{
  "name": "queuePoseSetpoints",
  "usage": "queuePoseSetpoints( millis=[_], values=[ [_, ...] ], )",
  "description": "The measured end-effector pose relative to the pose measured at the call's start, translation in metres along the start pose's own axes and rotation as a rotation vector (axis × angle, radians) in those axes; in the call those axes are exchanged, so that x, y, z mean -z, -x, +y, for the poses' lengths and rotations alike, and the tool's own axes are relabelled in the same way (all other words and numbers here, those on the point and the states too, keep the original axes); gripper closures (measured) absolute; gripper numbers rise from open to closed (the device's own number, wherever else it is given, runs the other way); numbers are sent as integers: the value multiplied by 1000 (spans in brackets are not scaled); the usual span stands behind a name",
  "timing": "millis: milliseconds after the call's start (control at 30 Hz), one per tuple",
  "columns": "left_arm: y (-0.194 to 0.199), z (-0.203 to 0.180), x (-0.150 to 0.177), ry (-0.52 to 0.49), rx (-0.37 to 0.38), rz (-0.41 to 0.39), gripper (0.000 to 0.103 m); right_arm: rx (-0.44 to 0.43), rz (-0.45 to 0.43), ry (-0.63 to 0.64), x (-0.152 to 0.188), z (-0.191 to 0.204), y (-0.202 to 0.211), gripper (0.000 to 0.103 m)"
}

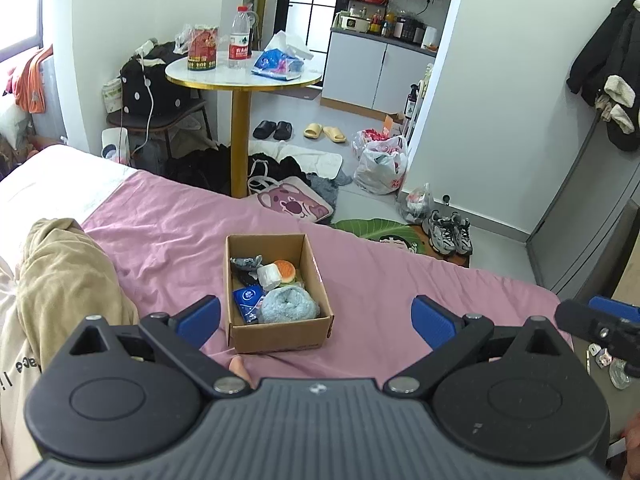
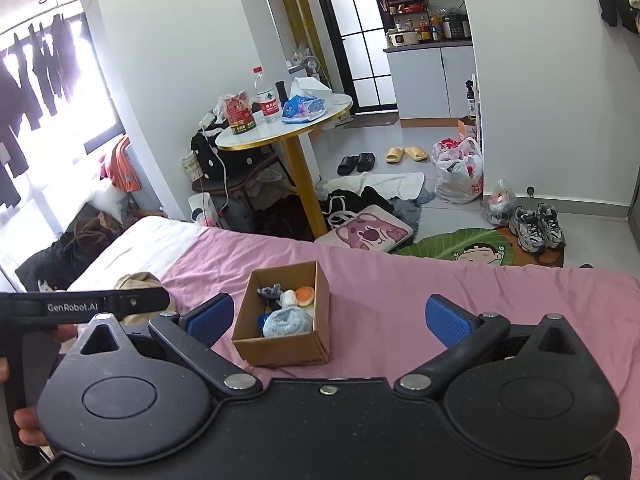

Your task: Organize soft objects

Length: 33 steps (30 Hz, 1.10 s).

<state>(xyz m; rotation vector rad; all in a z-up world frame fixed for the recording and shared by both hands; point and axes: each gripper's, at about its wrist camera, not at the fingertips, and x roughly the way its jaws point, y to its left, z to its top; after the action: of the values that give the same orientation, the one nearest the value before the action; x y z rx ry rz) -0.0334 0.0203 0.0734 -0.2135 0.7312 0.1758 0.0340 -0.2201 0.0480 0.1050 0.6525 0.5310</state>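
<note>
An open cardboard box (image 1: 318, 276) (image 2: 320, 292) sits on the pink bedsheet (image 1: 380, 280) (image 2: 400, 280). Inside lie a rolled light-blue towel (image 1: 289, 305) (image 2: 287, 322), a burger-shaped squishy (image 1: 285, 271) (image 2: 305, 295), a white soft piece (image 1: 269, 276), a grey sock (image 1: 245, 263) (image 2: 269, 291) and a blue packet (image 1: 247, 300). My left gripper (image 1: 316, 322) is open just in front of the box, nothing between its blue pads. My right gripper (image 2: 329, 322) is open too, held back above the box's near side, and empty.
A beige garment (image 1: 60, 280) lies on the bed at the left. Beyond the bed stands a round gold-legged table (image 1: 240, 76) with a bottle and a can. Bags, slippers and sneakers (image 1: 450, 232) litter the floor. The other gripper's body shows at each view's edge.
</note>
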Motion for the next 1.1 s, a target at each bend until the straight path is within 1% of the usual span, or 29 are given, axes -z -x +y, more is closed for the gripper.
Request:
queuePoseSetpoints(
  millis=[400,1100],
  values=[
    [18,-4,8,-25,-5,-22,2,-2,1,-3,10,5,9,0],
    [21,-7,10,-28,-4,-22,2,-2,-3,0,15,3,20,0]
  ],
)
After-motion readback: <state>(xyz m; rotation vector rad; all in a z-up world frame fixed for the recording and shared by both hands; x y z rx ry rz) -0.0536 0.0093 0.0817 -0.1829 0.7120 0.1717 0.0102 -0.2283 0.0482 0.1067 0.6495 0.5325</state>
